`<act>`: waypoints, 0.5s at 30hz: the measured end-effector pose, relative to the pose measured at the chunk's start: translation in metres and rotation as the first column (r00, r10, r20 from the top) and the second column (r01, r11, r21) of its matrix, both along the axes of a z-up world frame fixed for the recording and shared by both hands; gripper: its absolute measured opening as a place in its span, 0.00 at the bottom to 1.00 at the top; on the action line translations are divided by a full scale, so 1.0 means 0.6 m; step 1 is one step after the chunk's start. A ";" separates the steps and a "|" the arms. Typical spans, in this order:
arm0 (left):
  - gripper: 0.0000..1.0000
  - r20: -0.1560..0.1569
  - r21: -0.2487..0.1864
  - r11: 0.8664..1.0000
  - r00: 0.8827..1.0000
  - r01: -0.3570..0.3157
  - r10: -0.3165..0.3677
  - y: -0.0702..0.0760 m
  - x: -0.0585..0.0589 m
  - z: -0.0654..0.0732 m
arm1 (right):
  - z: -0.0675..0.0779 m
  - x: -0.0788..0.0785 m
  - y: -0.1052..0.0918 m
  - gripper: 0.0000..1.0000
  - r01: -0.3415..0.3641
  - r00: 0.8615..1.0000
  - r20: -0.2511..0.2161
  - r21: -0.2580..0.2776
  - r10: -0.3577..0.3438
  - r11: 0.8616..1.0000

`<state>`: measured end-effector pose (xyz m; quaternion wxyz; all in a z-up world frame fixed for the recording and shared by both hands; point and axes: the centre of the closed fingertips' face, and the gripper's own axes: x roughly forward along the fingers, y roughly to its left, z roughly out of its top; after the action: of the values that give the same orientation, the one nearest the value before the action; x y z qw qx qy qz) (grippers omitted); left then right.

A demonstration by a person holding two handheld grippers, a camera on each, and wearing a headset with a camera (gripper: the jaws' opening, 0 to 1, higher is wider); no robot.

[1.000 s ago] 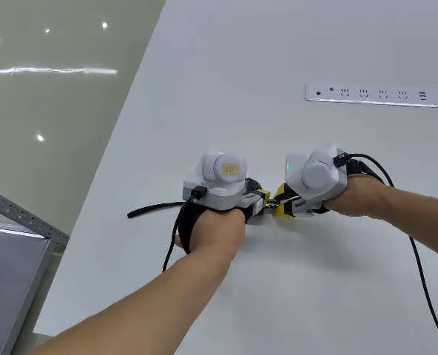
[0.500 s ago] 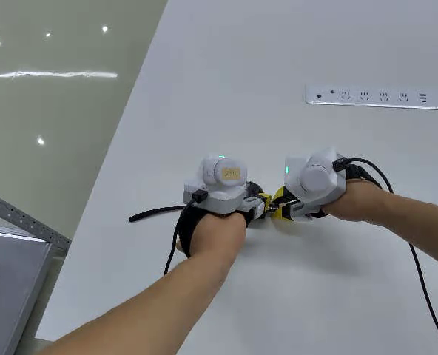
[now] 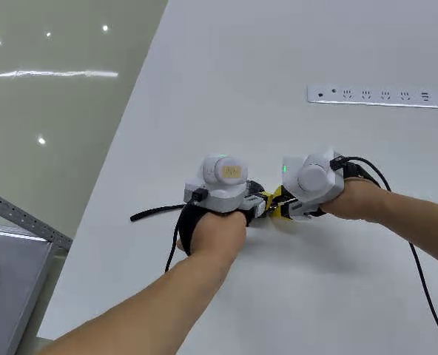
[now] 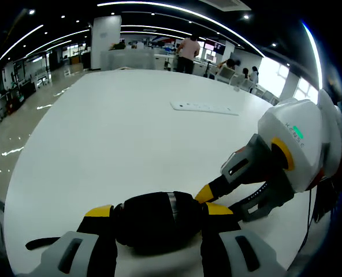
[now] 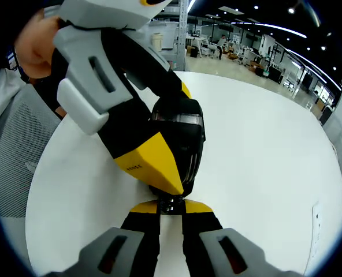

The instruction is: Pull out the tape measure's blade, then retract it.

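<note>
Tape measure case [image 4: 153, 222] is clamped in our left hand-held gripper [image 4: 158, 211], low over the desk [image 3: 278, 44]. Our right hand-held gripper [image 5: 171, 206] pinches the blade tip [image 5: 171, 202] at its mouth. No blade length shows, so pull and retraction probably remain.

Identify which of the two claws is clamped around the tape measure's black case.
The left claw: its jaws straddle the tape measure case, whereas the right claw pinches only the small blade tip at the case's mouth.
</note>
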<state>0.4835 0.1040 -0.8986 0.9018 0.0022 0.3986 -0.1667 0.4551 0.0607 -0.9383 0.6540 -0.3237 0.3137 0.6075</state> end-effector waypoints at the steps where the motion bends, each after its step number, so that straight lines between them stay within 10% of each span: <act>1: 0.55 0.000 0.000 1.000 1.000 0.000 0.000 0.000 0.000 0.000 | 0.000 0.000 0.000 0.13 0.000 1.000 -0.001 0.001 0.000 1.000; 15: 0.55 0.000 0.000 1.000 1.000 0.003 -0.003 0.000 0.000 0.000 | -0.001 0.001 0.004 0.13 0.002 1.000 0.006 -0.010 -0.002 1.000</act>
<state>0.4835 0.1041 -0.8987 0.9017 0.0026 0.3984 -0.1680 0.4556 0.0630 -0.9390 0.6540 -0.3282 0.3152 0.6043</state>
